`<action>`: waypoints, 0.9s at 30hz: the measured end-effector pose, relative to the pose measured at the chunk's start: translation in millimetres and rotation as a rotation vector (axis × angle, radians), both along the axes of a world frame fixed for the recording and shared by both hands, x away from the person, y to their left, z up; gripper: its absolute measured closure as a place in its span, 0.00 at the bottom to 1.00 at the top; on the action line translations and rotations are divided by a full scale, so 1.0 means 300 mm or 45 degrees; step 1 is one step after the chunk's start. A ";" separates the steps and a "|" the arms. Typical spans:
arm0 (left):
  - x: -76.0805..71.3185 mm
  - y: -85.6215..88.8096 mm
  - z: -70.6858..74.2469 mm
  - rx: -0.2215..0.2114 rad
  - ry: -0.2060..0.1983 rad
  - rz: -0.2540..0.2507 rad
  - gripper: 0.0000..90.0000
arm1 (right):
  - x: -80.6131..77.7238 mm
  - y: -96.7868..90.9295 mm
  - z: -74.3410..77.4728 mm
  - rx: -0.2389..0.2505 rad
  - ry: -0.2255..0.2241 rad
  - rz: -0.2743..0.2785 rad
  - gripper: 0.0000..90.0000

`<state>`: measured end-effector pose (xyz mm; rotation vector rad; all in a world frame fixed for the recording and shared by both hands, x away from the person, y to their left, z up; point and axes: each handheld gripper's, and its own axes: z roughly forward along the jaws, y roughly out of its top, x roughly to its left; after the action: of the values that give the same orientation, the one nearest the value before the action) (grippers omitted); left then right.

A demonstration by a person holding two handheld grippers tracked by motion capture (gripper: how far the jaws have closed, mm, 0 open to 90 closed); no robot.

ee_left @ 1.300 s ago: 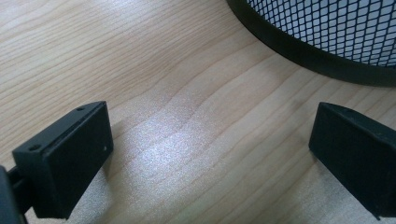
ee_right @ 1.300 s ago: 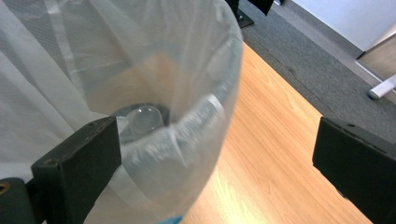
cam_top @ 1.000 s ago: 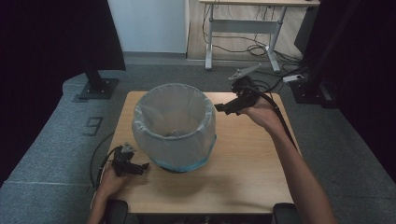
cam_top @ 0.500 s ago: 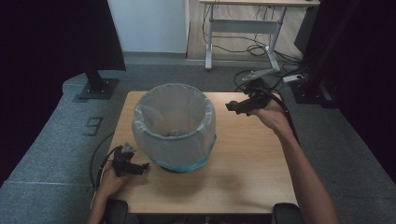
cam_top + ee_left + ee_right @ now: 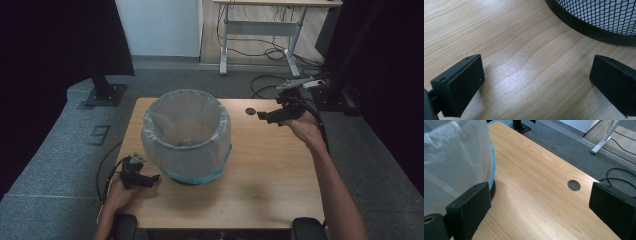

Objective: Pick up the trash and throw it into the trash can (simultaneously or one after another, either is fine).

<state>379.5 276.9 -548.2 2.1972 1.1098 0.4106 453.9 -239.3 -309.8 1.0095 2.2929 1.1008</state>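
Wooden table (image 5: 270,175): wire-mesh waste bin (image 5: 186,135) lined with a clear bag (image 5: 165,145) stands upright left of centre, mouth up, long axis vertical. Right gripper (image 5: 263,116) held above the table's far right, well apart from the bin, aimed toward it; jaws spread with nothing between, just been closing slightly. Left gripper (image 5: 152,179) low at the near-left, just beside the bin's black base ring (image 5: 584,28), jaws spread over bare wood. Cable hole (image 5: 574,185) ahead of the right jaws.
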 end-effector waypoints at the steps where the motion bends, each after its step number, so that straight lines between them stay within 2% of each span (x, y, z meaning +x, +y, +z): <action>1: 0.000 0.000 0.000 0.000 0.000 0.000 0.00 | -0.001 -0.010 -0.003 0.002 0.000 -0.008 0.04; 18: 0.000 0.000 0.000 0.001 0.002 -0.001 0.00 | -0.044 -0.153 -0.072 -0.004 -0.005 -0.127 0.05; 27: 0.000 -0.001 0.000 0.001 0.002 0.002 0.00 | -0.059 -0.201 -0.118 0.007 -0.003 -0.156 0.05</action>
<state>379.3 276.7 -548.1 2.1980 1.1124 0.4102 436.1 -299.5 -345.1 1.1338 2.1954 1.0581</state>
